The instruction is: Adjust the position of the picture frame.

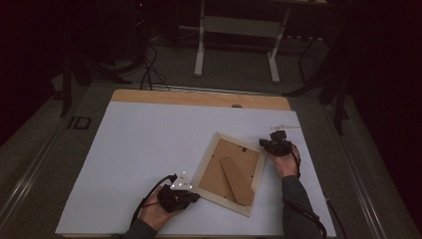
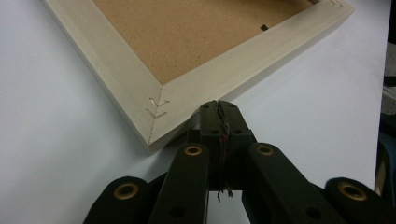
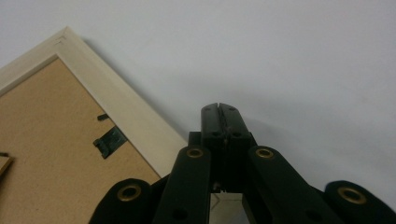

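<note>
A pale wooden picture frame [image 1: 229, 174] lies face down on the white worktop [image 1: 144, 149], turned at a slant. Its brown board back [image 1: 226, 167] faces up, and a brown cardboard stand flap [image 1: 237, 181] lies flat on that back.

The left tool [image 1: 193, 197] sits low on the worktop at the frame's near left corner. In the left gripper view the left tool [image 2: 219, 106] has its two black jaws pressed together with nothing between them. The tip is right beside the edge of the frame [image 2: 196, 93], next to the corner where small metal staples [image 2: 156, 108] join the wood. I cannot tell if the tip touches the wood.

The right tool [image 1: 263, 143] is at the frame's far right corner. In the right gripper view the right tool [image 3: 219, 109] also has its jaws together and holds nothing. It rests just beside the frame's pale edge [image 3: 126, 112], near a small dark metal clip [image 3: 110, 141] on the board back.
</note>
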